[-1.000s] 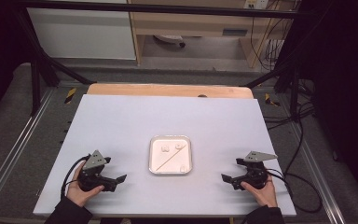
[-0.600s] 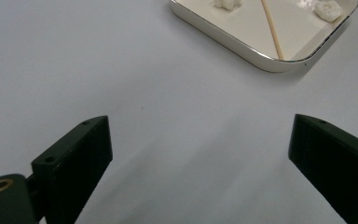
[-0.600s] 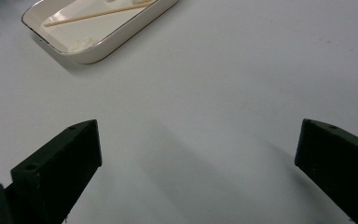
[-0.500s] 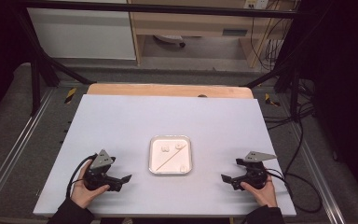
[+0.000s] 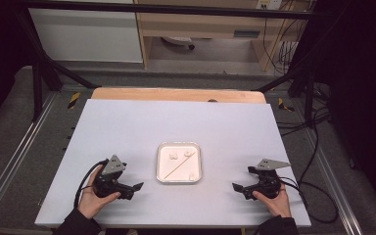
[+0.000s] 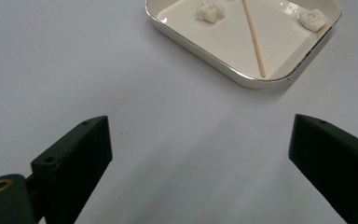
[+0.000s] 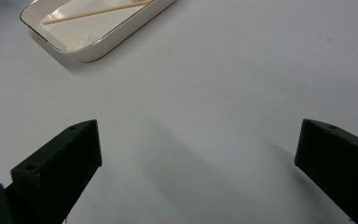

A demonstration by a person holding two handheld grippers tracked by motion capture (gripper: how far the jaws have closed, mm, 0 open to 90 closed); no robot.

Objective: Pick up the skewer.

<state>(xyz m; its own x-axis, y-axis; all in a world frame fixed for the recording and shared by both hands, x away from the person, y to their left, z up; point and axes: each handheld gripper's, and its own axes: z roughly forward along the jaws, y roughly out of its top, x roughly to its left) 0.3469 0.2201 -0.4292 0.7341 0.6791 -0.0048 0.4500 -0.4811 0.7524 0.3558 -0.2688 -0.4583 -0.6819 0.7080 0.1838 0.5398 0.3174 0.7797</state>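
Both grippers, L (image 5: pixel 136 186) & R (image 5: pixel 235 187), were wide open, empty, on table either side of tray (image 5: pixel 178 179). Stick (image 5: pixel 178 165) + 3 lumps lay in tray, untouched; nothing started, pick-up left.

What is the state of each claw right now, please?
Left claw: open, holding nothing, jaws wide apart above the table, short of the tray.
Right claw: open, holding nothing.

No legible text — anywhere
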